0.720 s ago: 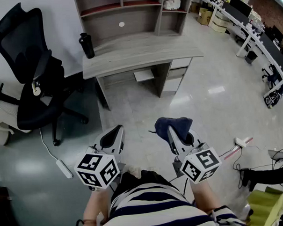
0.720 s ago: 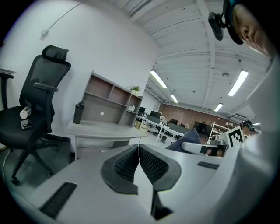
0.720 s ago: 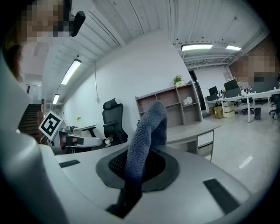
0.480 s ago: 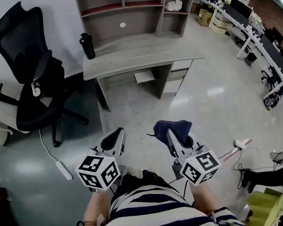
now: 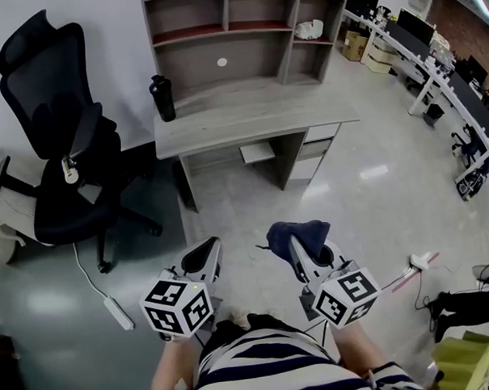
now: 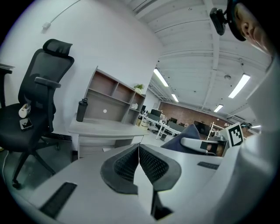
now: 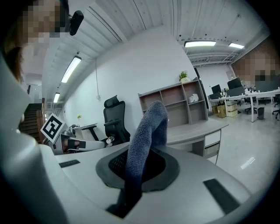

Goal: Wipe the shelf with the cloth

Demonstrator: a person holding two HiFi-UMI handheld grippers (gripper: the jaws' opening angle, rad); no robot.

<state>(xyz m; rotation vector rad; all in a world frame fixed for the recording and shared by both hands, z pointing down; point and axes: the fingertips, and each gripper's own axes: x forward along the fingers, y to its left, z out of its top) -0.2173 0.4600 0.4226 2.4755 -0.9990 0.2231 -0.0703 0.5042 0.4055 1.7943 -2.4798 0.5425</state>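
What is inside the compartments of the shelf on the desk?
A white object lies in the right compartment of the shelf; a small white disc shows on the back panel below. The top row is partly cut off by the frame.

Dark blue cloth (image 5: pixel 299 233) stands bunched, pinched in the right tongs (image 7: pixel 139 164), well apart from the open grey shelf (image 5: pixel 254 48) on the tabletop (image 5: pixel 249 117).

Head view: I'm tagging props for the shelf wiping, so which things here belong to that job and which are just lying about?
For the job:
- dark blue knitted cloth, clamped in the right gripper
- grey wooden shelf unit at the back of the grey desk

Lying about:
- black mesh office chair
- black bottle on the desk
- white power strip
- left gripper, shut and empty
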